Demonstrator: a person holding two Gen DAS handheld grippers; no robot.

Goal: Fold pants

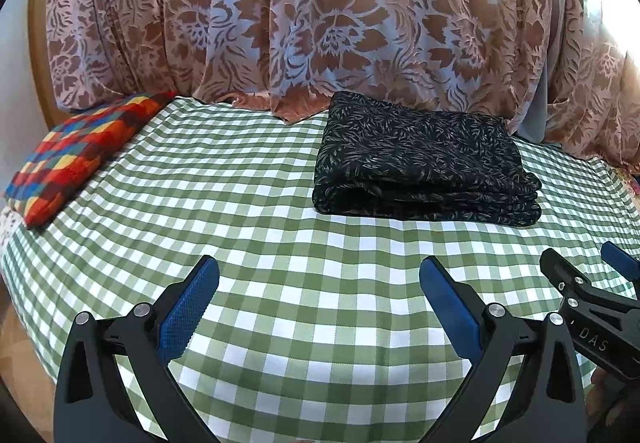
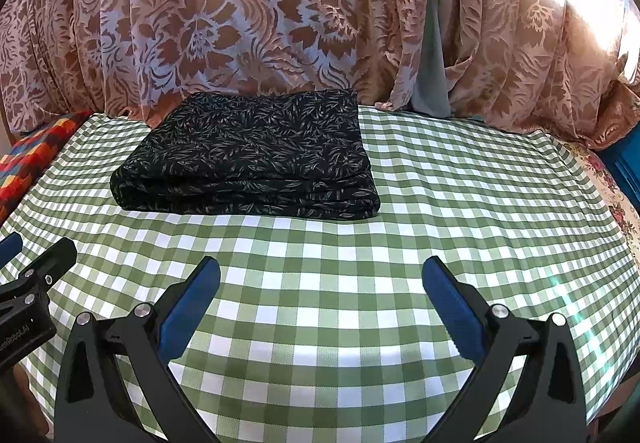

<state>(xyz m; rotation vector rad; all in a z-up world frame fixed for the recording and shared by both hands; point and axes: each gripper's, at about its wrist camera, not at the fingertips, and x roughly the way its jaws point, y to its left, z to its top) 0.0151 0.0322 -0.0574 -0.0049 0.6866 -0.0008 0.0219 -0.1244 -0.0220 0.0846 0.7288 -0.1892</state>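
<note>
Both the left gripper [image 1: 320, 275] and the right gripper [image 2: 320, 275] are black plastic with textured blue pads [image 1: 184, 313] and silver screws; white lettering (partly readable "DAS") marks one.

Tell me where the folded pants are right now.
The pants lie folded on the checkered sheet, right of the colorful pillow, near the curtain.

Bed surface ahead of the tongs is covered by a green-and-white checked sheet [image 1: 256, 211]. Beyond it hangs a pink-brown floral curtain [image 1: 320, 15], backlit, with strong daylight along its top. A multicoloured patchwork pillow [image 1: 76, 155] lies far left. A floral-print cloth [image 2: 608, 183] and a blue item [image 2: 624, 163] sit at far right.
</note>
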